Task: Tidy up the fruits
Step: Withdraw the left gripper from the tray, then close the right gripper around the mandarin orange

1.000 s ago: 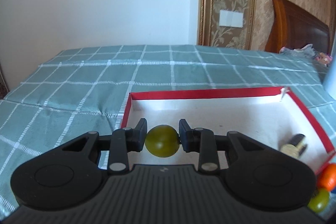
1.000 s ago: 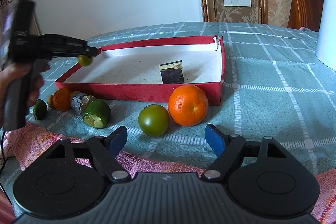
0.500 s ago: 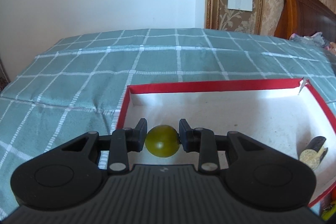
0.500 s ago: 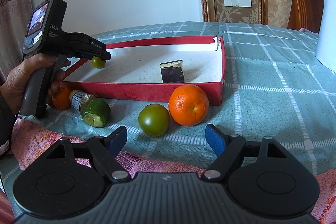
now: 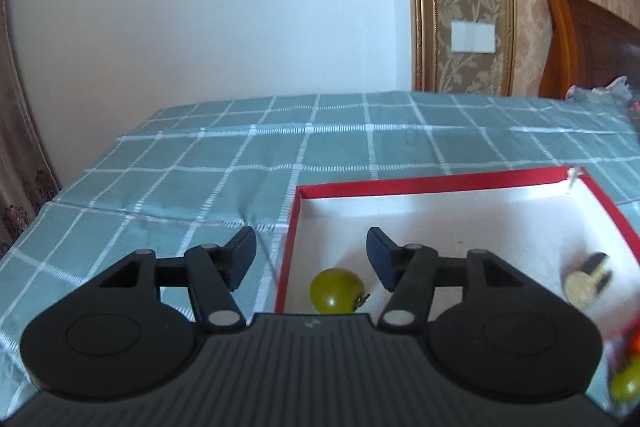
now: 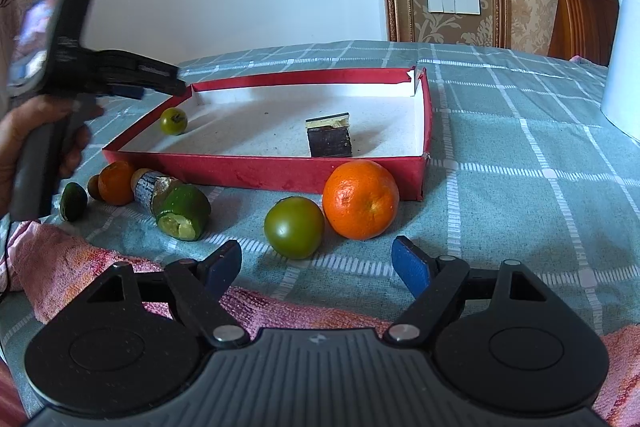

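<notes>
Sitting loose in the red box (image 6: 426, 119), the small green fruit (image 5: 336, 290) lies below the left gripper (image 5: 311, 255), whose jaws have just been opening. The right gripper (image 6: 318, 263) gapes empty. The orange (image 6: 361, 199), green tomato (image 6: 294, 227) and other fruit wait outside.

I see a small fruit (image 6: 173, 121) in the tray's (image 6: 256, 169) left corner, a block (image 6: 329, 141) further right; an orange (image 6: 361, 199) lies before it.

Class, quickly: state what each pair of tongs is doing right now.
Left tongs: open, just opened; small green fruit lies free in red box.
Right tongs: open, empty.
</notes>
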A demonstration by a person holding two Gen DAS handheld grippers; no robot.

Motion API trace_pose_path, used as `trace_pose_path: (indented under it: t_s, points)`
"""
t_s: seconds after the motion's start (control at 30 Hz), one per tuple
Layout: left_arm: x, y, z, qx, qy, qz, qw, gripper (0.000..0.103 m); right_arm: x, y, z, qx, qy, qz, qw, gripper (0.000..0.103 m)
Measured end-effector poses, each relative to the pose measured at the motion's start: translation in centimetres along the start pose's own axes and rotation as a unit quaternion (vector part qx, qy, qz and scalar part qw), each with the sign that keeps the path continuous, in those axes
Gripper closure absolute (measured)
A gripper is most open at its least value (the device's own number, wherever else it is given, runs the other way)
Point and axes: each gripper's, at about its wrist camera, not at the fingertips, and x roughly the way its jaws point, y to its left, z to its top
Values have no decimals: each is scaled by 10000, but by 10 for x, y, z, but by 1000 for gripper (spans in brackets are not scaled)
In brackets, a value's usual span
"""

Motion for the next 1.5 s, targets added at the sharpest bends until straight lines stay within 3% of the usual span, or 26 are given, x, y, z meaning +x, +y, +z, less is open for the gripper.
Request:
trace_pose_path:
  t_s: [0.27, 0.5, 0.93, 1.07, 1.23, 1.4, 1.5]
  points:
    - [-70, 12, -46, -454, -212, -547, 9972, 43, 0, 2, 0, -73, 24, -46, 10000, 20]
    - [-104, 6, -82, -323, -271, -709, 9966, 39, 0, 6, 0, -170, 58, -109, 9998, 20]
    - [-93, -3, -111, -154, -114, -884, 9959, 38, 3, 14, -1, -395, 122, -270, 9988, 19]
    - [-94, -9, -118, 28, -208, -895, 9958, 31, 3, 14, 0, -386, 107, -275, 9988, 18]
    - [-93, -5, -117, -69, -186, -1015, 9946, 28, -10, 3, -4, -130, -93, -281, 9995, 17]
    - [-90, 0, -117, -148, -165, -1155, 9931, 26, -33, -9, -10, -301, -464, -780, 9954, 17]
    - [-90, 1, -118, -199, -157, -1230, 9921, 23, -40, -18, -11, -207, -566, -824, 9948, 17]
